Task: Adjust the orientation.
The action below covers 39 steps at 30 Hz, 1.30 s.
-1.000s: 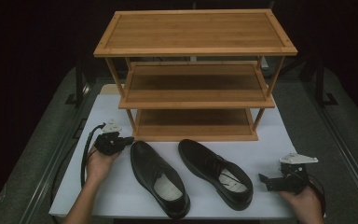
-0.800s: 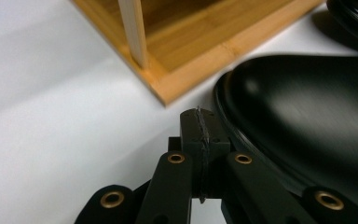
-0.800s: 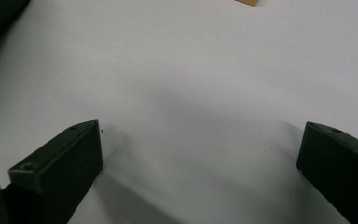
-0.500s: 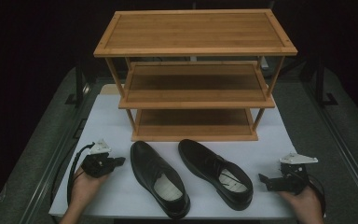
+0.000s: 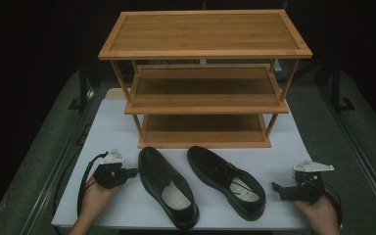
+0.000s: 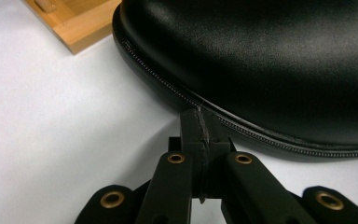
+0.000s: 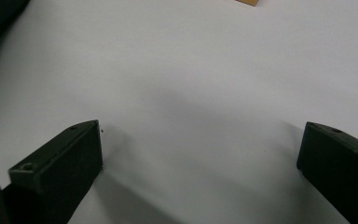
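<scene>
Rack (image 5: 205,78) stood at twelve o'clock on the table (image 5: 112,127); two shoes (image 5: 168,186) lay before it, bare table either side. Left gripper (image 5: 133,172), jaws together, met the left shoe's welt (image 6: 200,105) in its own view. Right gripper (image 5: 277,190) at four o'clock held jaws wide apart over bare table.

The high view looks forward and down from above the person's side onto the white desk (image 5: 117,122), taking in the wooden rack (image 5: 204,78) and both shoes. The left gripper view sits low and very close, facing the left shoe (image 6: 261,60) past a corner of the rack (image 6: 74,23). The right gripper view looks down, close, onto bare desk (image 7: 191,84).
</scene>
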Motion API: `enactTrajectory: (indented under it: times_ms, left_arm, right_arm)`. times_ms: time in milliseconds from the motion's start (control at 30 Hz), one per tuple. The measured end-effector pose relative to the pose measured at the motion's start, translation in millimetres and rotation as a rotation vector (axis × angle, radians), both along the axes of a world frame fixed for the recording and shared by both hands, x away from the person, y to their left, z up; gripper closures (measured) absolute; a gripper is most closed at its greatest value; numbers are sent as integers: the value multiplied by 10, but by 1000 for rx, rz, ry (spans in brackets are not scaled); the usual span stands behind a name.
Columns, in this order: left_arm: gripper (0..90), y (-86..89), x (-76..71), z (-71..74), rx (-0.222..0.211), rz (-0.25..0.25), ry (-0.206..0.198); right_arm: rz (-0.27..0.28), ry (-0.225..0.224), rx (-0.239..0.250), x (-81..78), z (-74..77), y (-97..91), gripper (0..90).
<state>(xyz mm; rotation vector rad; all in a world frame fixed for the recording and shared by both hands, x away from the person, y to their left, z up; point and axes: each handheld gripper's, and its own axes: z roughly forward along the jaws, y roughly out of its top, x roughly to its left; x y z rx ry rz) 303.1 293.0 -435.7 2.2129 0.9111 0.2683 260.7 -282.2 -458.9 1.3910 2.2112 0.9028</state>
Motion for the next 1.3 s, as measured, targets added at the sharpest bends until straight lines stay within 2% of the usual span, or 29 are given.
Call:
enactTrajectory:
  times_ms: [367,733,867,933,1167,1300]
  left_arm:
    - [900,-163,258,5,17,-23,-3]
    - [900,-326,450,-14,9,-39,-14]
    - [900,-342,483,-29,-9,-38,-11]
    - [900,-361,498,-16,7,-43,-14]
    - [900,-479,585,-12,18,-52,-26]
    - [900,-533,625,-23,6,-50,-28]
  right_arm:
    - [1,-2,1,1,-1,-2,0]
    - [1,-2,2,1,-1,-4,0]
    - [1,-2,2,1,-1,-4,0]
    - [1,-2,2,2,-1,-3,0]
    - [1,-2,3,2,-1,-4,0]
    - [3,-2,6,2,-1,-7,0]
